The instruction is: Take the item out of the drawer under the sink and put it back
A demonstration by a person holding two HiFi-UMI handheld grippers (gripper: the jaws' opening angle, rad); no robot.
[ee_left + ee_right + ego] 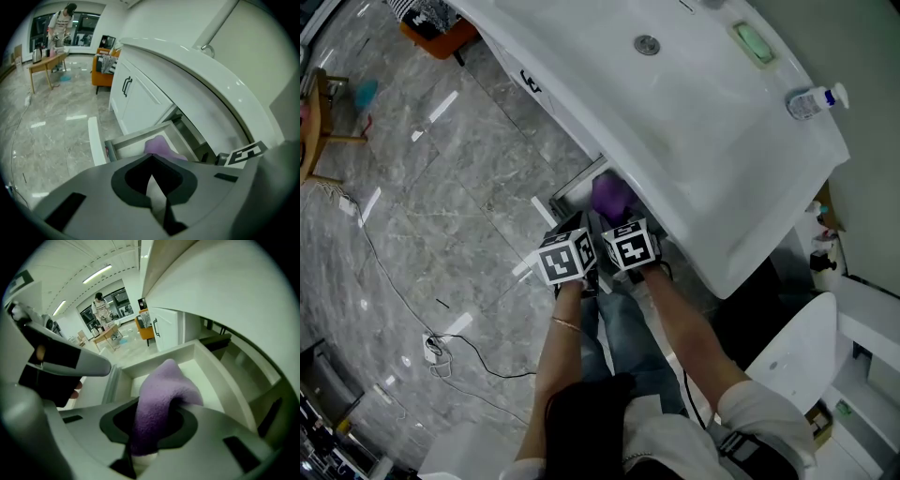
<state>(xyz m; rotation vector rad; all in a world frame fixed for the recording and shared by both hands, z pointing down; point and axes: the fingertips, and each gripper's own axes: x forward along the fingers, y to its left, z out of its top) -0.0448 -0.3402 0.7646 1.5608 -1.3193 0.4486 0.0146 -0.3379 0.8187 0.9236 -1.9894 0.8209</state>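
Observation:
The drawer (pixel 569 194) under the white sink counter (pixel 694 141) stands pulled out. A purple fuzzy cloth (pixel 608 196) hangs over it, with my right gripper (pixel 616 217) shut on it. In the right gripper view the purple cloth (pixel 161 392) rises from between the jaws above the white drawer (pixel 208 359). My left gripper (pixel 581 228) hovers just left of the right one at the drawer front, jaws shut and holding nothing. The left gripper view shows the cloth (pixel 159 146) over the drawer (pixel 136 139) beyond that gripper (pixel 151 159).
On the counter sit a green soap (pixel 753 41) and a bottle (pixel 812 101). A cabinet door with a black handle (pixel 126 86) is left of the drawer. A cable (pixel 441 349) lies on the tiled floor. A toilet (pixel 797 349) is at the right.

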